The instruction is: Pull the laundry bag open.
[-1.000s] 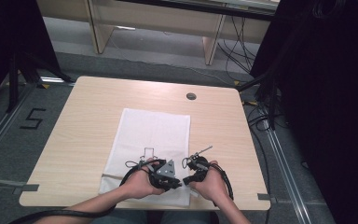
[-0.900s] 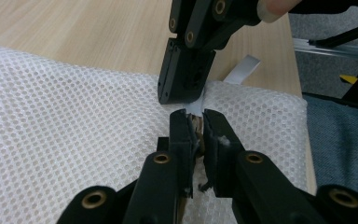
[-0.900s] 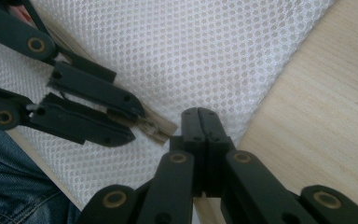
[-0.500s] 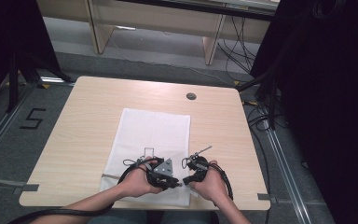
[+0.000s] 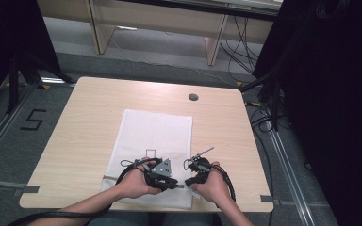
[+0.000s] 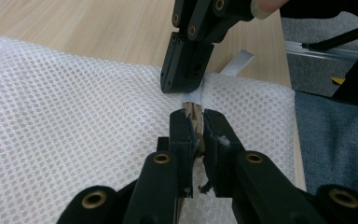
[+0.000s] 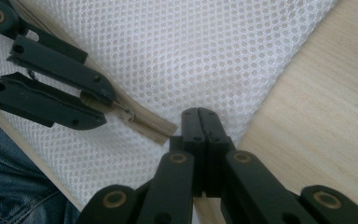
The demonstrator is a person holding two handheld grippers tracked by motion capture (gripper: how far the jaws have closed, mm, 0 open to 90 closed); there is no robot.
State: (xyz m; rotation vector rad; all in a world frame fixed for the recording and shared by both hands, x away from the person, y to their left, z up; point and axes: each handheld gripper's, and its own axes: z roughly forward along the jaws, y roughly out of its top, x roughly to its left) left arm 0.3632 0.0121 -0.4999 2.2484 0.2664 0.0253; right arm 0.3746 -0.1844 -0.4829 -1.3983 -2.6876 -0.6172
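A white mesh laundry bag [image 5: 154, 150] lies flat on the near half of the wooden table [image 5: 89, 117], its beige zipper [image 7: 147, 122] running along the edge closest to me. In the left gripper view, my left gripper [image 6: 195, 135] is clamped on the zipper's tape and pull, its black jaws drawn close with the beige strip pinched between them. Just beyond it, my right gripper [image 7: 199, 119] presses its tips down on the bag's near corner, at the end of the zipper; in the right gripper view its jaws meet flat together, and I cannot tell whether any mesh is caught between them. From the high view, both of my hands sit side by side at the table's front edge, the left hand [image 5: 136, 181] over the bag's lower middle, the right hand [image 5: 212, 181] at its lower right corner. A round cable port [image 5: 193, 97] marks the tabletop beyond the bag, well apart from it.
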